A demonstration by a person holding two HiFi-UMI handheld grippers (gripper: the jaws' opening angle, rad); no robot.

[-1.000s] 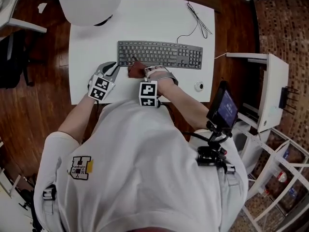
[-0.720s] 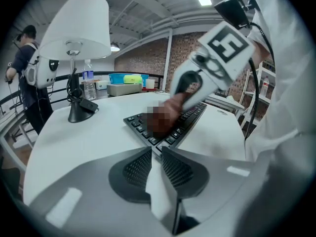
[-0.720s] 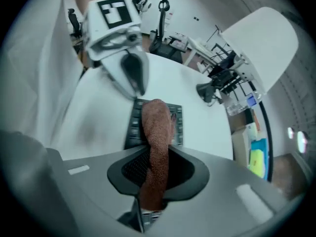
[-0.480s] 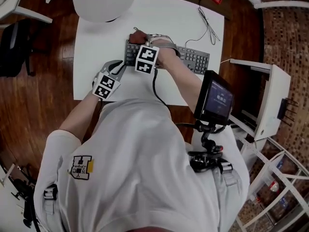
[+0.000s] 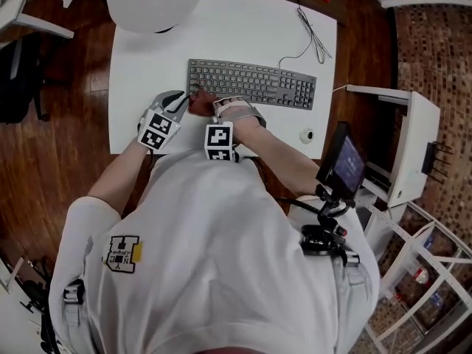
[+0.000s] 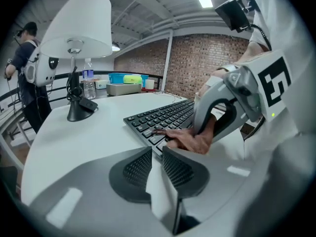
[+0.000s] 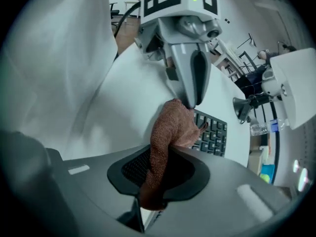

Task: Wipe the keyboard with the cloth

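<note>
A dark keyboard (image 5: 251,83) lies across the white table (image 5: 147,57). My right gripper (image 5: 209,106) is shut on a reddish-brown cloth (image 5: 199,105) and presses it down at the keyboard's near left corner. In the right gripper view the cloth (image 7: 168,130) runs out from between the jaws to the keys (image 7: 213,132). My left gripper (image 5: 179,103) rests on the table just left of the cloth. Its jaws have just been opening and stand a narrow gap apart with nothing between them (image 6: 157,164). From there the cloth (image 6: 190,141) lies on the near keys (image 6: 158,118).
A white lamp (image 5: 151,2) stands at the table's far left corner. The keyboard's cable (image 5: 310,32) trails to the far right. A small round object (image 5: 305,134) sits near the front right edge. A white cabinet (image 5: 413,139) stands to the right. A person (image 6: 24,73) stands in the background.
The right gripper swept the cloth to the keyboard's far left edge, then came back to the near left corner. The left gripper stayed in place.
</note>
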